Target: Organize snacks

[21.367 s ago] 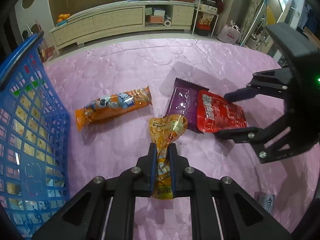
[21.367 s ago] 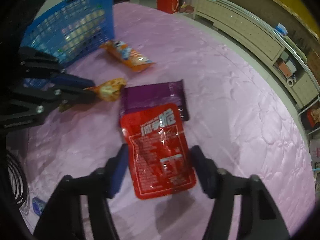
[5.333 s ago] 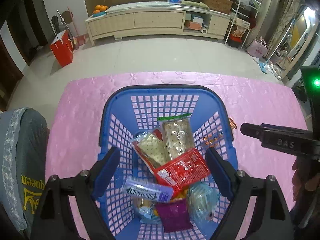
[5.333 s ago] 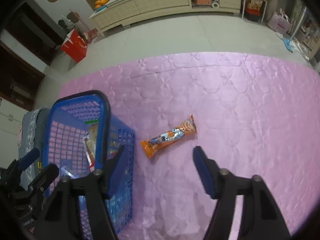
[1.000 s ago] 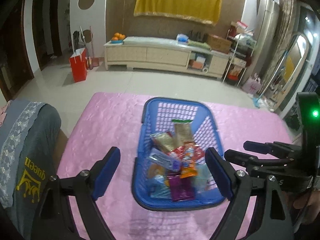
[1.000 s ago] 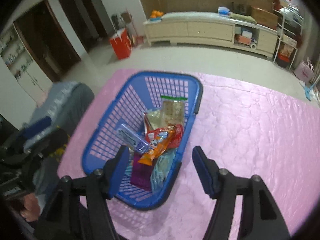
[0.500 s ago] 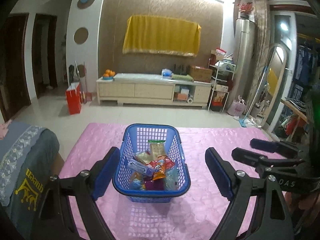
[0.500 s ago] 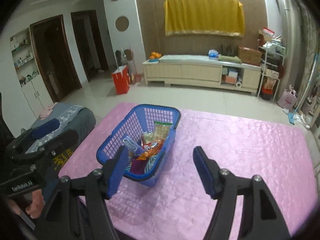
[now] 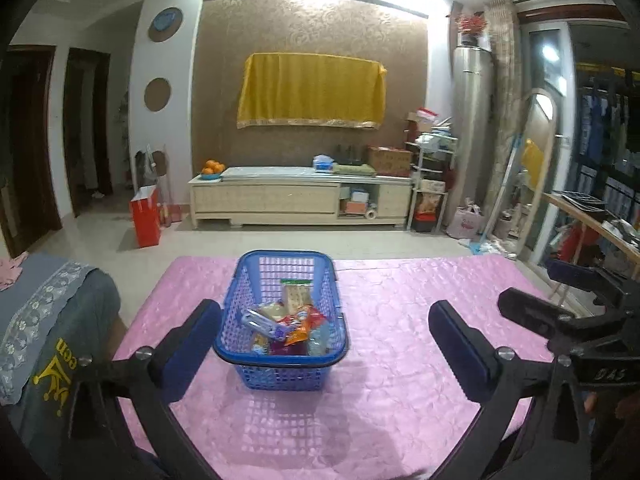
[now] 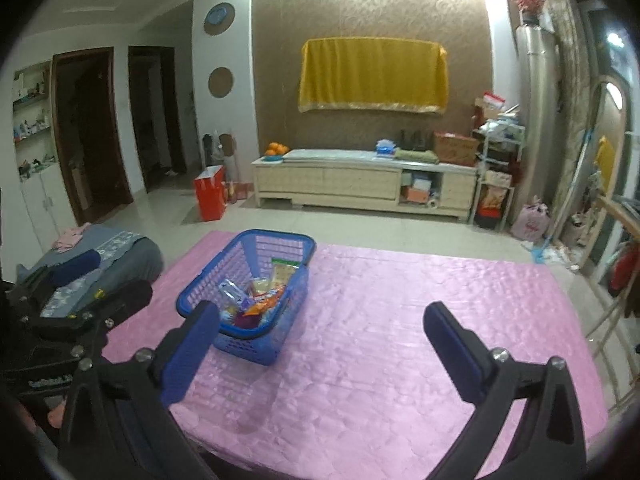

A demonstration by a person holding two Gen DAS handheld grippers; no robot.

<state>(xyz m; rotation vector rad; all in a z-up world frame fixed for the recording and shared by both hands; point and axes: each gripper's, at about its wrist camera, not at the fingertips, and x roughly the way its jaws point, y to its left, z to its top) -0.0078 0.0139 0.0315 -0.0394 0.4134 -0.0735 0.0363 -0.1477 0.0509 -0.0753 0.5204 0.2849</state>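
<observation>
Ahead of me a yellow cloth (image 9: 311, 96) hangs on the brown wall above a long cream cabinet (image 9: 300, 201). Oranges (image 9: 212, 168) sit on the cabinet's left end, and a red paper bag (image 9: 146, 216) stands on the floor just left of it. To the right I see a cluttered white rack (image 10: 496, 168) and a tall mirror (image 9: 538, 168). Grey bedding (image 10: 100, 256) lies at my left.
</observation>
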